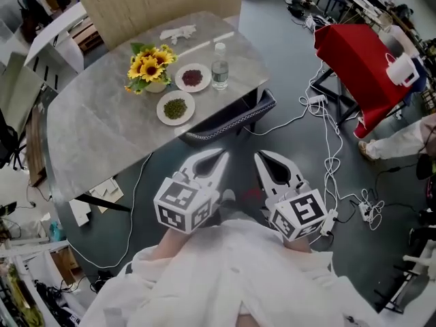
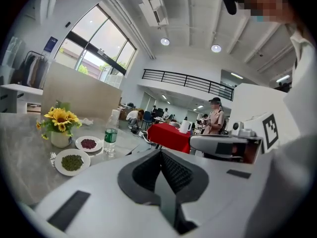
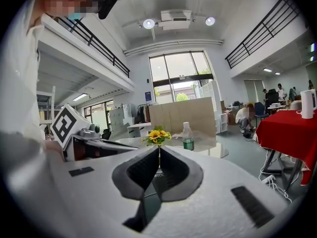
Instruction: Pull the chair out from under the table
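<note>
We hold the left gripper [image 1: 219,158] and right gripper [image 1: 263,158] side by side, jaws pressed together and empty, aimed at the chair [image 1: 231,119] tucked under the near right edge of the table [image 1: 95,121], seemingly lining up a pull not yet begun.

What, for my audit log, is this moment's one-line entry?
left tongs: shut, empty | right tongs: shut, empty | black mesh chair: under grey stone table
</note>
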Demonstrator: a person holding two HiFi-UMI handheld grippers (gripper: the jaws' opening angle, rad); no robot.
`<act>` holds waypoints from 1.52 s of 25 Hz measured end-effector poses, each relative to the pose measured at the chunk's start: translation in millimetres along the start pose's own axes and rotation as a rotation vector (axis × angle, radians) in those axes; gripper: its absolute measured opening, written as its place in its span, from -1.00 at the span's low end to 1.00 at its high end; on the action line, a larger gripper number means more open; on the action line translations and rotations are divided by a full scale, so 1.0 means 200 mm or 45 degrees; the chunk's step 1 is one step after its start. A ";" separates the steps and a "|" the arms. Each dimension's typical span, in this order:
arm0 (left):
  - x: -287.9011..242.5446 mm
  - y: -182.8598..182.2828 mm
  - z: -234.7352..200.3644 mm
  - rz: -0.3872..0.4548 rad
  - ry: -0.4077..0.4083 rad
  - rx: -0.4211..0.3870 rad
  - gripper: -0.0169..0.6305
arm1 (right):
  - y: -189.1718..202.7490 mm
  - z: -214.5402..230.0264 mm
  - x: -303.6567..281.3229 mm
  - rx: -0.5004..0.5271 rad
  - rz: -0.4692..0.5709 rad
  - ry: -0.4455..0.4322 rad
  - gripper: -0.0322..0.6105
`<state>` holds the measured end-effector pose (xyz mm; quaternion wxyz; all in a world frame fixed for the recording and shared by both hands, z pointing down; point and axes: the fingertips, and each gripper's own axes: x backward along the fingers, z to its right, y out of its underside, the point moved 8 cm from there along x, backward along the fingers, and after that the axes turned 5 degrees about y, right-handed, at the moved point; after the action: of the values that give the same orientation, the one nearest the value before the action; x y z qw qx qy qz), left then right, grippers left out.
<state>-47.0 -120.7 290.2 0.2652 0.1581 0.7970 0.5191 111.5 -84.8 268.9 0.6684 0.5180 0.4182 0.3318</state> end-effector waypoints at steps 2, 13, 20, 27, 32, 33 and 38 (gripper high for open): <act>-0.07 -0.04 -0.07 0.010 -0.019 0.010 -0.90 | -0.03 0.07 -0.08 0.010 -0.004 -0.016 -0.89; -0.35 -0.14 -0.24 0.046 -0.088 0.033 -0.90 | -0.11 0.34 -0.38 0.057 -0.014 -0.111 -0.89; -0.34 -0.12 -0.29 0.037 -0.146 0.061 -0.90 | -0.06 0.31 -0.47 0.052 -0.064 -0.200 -0.89; -0.31 -0.11 -0.33 0.030 -0.150 0.063 -0.90 | -0.05 0.26 -0.51 0.055 -0.074 -0.222 -0.89; -0.29 -0.14 -0.35 0.026 -0.124 0.055 -0.90 | -0.08 0.25 -0.52 0.052 -0.071 -0.197 -0.89; -0.29 -0.15 -0.36 0.026 -0.120 0.056 -0.90 | -0.08 0.24 -0.53 0.051 -0.071 -0.193 -0.89; -0.27 -0.14 -0.39 0.017 -0.104 0.086 -0.90 | -0.09 0.21 -0.55 0.045 -0.089 -0.183 -0.89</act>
<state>-49.1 -219.4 303.0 0.2886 0.1932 0.8015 0.4868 102.0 -203.7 281.0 0.6988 0.5372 0.3925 0.2628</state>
